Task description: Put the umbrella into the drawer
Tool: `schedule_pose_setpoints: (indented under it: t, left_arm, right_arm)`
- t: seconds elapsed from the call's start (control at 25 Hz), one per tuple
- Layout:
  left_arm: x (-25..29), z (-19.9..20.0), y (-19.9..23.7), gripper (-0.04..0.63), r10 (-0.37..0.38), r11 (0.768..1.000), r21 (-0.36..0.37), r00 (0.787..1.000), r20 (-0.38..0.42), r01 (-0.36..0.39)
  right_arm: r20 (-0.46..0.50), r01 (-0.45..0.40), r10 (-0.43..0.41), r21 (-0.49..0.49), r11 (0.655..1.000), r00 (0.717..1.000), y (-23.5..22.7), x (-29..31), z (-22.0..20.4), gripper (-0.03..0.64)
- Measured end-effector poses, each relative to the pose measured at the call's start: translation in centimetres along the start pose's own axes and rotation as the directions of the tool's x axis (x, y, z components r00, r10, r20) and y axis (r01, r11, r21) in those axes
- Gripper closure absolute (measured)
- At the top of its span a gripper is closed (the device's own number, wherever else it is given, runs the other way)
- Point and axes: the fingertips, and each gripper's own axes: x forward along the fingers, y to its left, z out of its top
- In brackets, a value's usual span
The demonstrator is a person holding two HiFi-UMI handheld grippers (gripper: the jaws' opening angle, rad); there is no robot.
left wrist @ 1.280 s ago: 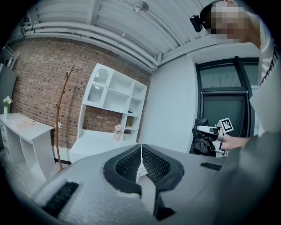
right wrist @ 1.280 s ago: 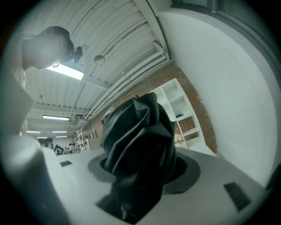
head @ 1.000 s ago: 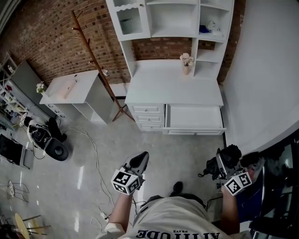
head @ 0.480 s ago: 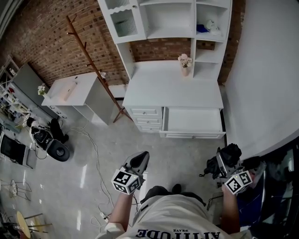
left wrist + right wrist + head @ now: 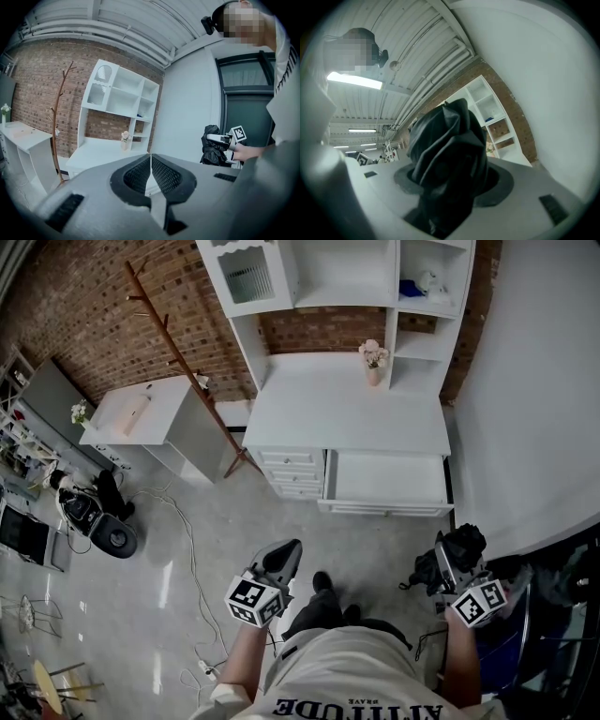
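A folded black umbrella (image 5: 447, 159) fills the right gripper view, clamped between the jaws of my right gripper (image 5: 448, 563). From the head view the umbrella (image 5: 459, 549) is a dark bundle at the lower right. My left gripper (image 5: 278, 563) is at the lower middle, its jaws shut together with nothing between them (image 5: 150, 161). Ahead stands a white desk (image 5: 347, 413) with its wide drawer (image 5: 389, 482) pulled out and bare inside. Both grippers are well short of the drawer, over the floor.
Small closed drawers (image 5: 292, 474) sit left of the wide one. A vase of flowers (image 5: 374, 362) stands on the desk under white shelves (image 5: 333, 273). A wooden coat rack (image 5: 183, 362) and a white side table (image 5: 141, 413) are to the left. Cables (image 5: 187, 549) trail across the floor.
The desk and its drawer have shifted slightly nearer and lower in the head view as the person steps forward. Both grippers keep their places in the picture and their grip.
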Motion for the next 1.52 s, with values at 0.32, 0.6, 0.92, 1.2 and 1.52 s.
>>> schedule_pose_setpoints:
  t: [0.32, 0.6, 0.92, 1.2, 1.52]
  left_arm:
    - [3.2, 0.6, 4.2, 0.568, -0.011, 1.000, -0.017, 1.000, -0.002, 0.011]
    - [8.2, 2.0, 9.4, 0.568, -0.037, 0.998, -0.042, 0.999, -0.014, 0.037]
    - [13.7, 2.4, 16.2, 0.568, -0.069, 0.996, -0.059, 0.997, -0.043, 0.066]
    - [16.8, 2.9, 20.7, 0.568, -0.102, 0.993, -0.057, 0.993, -0.052, 0.099]
    - [18.5, 4.1, 23.6, 0.568, -0.121, 0.988, -0.096, 0.992, -0.019, 0.119]
  right_arm:
    - [-0.023, 0.005, -0.005, -0.005, 1.000, 1.000, -0.5, 4.3, -0.4, 0.362]
    - [-0.049, 0.044, -0.044, 0.003, 0.999, 0.998, -1.9, 10.7, 0.0, 0.362]
    - [-0.090, 0.071, -0.070, 0.001, 0.998, 0.993, -3.4, 18.7, -1.0, 0.362]
    - [-0.114, 0.091, -0.092, -0.015, 0.996, 0.989, -3.8, 24.2, -1.1, 0.362]
    - [-0.145, 0.077, -0.085, -0.056, 0.995, 0.986, -3.5, 28.4, -0.5, 0.362]
